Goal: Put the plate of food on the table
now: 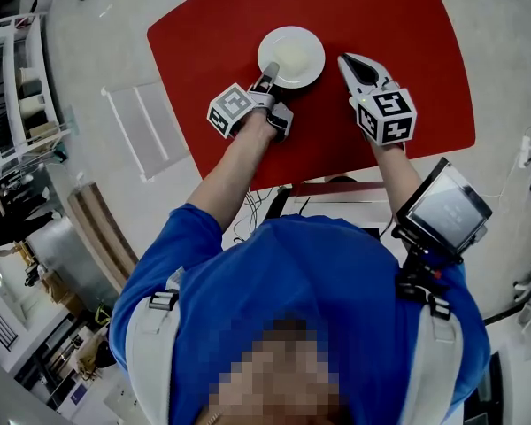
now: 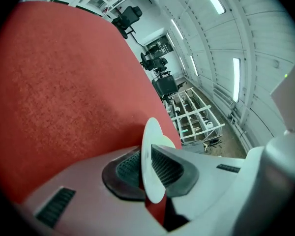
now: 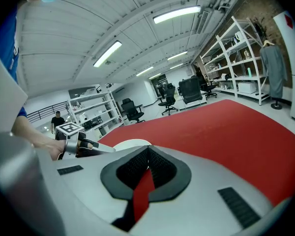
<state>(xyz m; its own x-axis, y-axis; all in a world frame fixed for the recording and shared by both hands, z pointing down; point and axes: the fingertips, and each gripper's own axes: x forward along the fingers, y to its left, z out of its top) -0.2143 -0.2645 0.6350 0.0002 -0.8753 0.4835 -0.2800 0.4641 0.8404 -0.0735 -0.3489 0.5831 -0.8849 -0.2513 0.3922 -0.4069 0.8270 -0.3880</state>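
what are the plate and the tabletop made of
The plate looks like glazed ceramic or melamine: white, smooth, with a thin even rim and a soft sheen. The tabletop seems to be a matte red cloth or textured laminate: fine grainy speckle, no glare; which one is unclear.

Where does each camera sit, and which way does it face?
Head view: on the person's head, facing steeply down at red table, white plate; shows forearms, left gripper, right gripper.
Left gripper view: on the left gripper, facing along its jaws, shut on the plate's rim.
Right gripper view: on the right gripper, facing over shut, empty jaws toward the left gripper.
All three share plate and table.
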